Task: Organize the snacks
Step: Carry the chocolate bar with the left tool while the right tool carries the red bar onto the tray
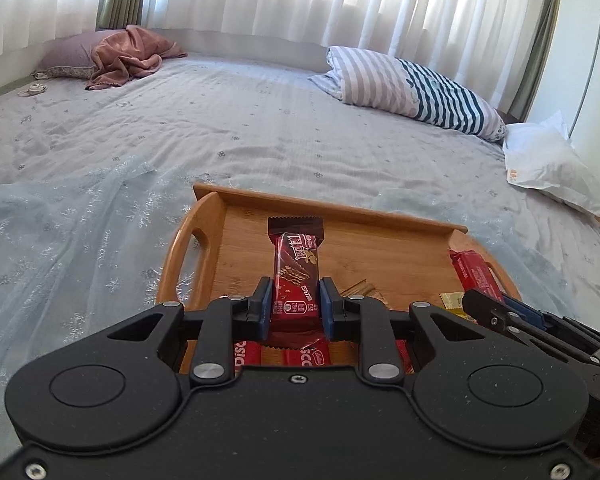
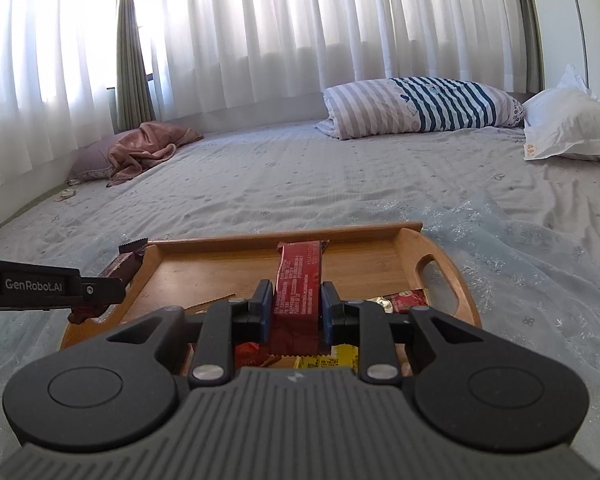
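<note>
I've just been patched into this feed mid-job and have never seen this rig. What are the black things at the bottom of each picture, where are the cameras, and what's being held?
Each black shape is a hand-held gripper; a camera on it looks forward along its two blue-padded fingers. One picture is from the left gripper, the other from the right gripper. Both are over a wooden tray that sits on a bed and holds assorted wrapped snacks. The left fingers are shut on a red wafer bar. The right fingers are shut on a red snack bar, seen from its printed back. Pillows and curtains are behind.
</note>
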Available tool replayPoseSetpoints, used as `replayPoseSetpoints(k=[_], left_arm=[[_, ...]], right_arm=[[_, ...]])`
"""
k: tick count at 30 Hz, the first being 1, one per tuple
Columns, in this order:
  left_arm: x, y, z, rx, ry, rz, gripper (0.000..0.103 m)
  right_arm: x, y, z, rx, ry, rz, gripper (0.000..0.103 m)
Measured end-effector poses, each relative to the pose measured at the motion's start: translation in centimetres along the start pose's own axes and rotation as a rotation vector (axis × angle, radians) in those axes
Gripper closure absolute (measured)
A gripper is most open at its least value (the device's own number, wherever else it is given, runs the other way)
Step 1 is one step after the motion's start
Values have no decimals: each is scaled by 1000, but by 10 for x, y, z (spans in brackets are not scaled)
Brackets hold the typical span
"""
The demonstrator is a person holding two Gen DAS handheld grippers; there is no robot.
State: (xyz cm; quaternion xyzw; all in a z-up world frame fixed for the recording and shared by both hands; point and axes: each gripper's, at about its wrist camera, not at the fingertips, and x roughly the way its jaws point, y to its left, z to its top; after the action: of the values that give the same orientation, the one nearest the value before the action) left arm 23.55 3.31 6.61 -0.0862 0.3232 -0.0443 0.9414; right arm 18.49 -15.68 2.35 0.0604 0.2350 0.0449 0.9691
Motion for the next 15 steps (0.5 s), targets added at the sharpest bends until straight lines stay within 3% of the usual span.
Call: replayPoseSetpoints(k=[7,15], left_arm=[[42,-7,-1,-9,48,29,80],[64,-8,-5,13,67,52,80]], right_arm=[[34,8,-3,-18,52,-12,74],[53,5,-8,-18,89,-15,74]])
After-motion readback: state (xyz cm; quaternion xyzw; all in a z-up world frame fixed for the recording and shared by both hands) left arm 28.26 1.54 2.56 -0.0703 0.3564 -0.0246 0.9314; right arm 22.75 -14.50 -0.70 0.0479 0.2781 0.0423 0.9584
